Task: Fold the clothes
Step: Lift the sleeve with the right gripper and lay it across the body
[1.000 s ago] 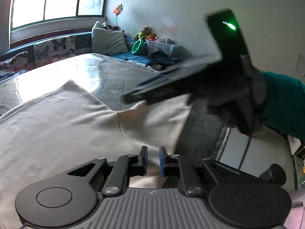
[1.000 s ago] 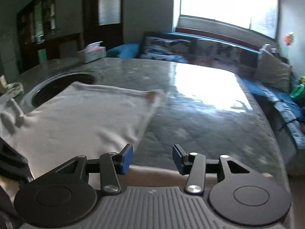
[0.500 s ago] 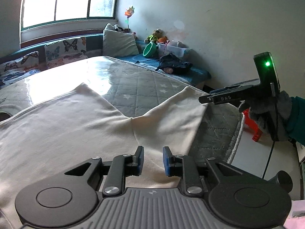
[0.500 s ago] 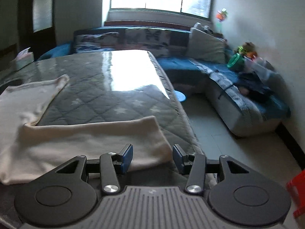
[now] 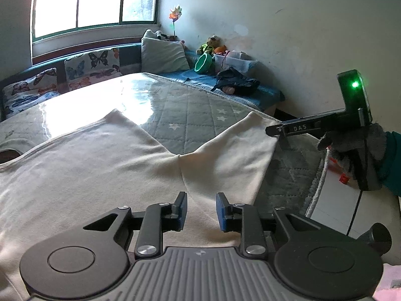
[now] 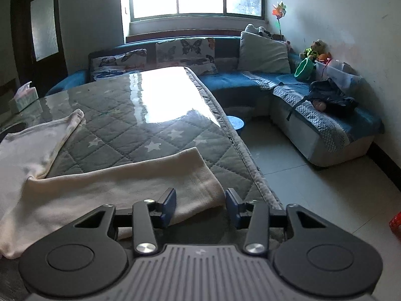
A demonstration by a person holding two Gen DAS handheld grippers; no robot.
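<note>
Right wrist: right hand-held gripper [image 6: 200, 207] closing over sleeve [image 6: 140, 188].

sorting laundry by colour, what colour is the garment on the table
Cream, plain with no print; the garment shows best in the left wrist view.

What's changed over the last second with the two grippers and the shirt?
The right gripper swung off the shirt body to the sleeve near the table edge; its jaws are closing, the cuff lying between them. The left gripper widened slightly and holds nothing. The cream shirt stayed flat.
</note>
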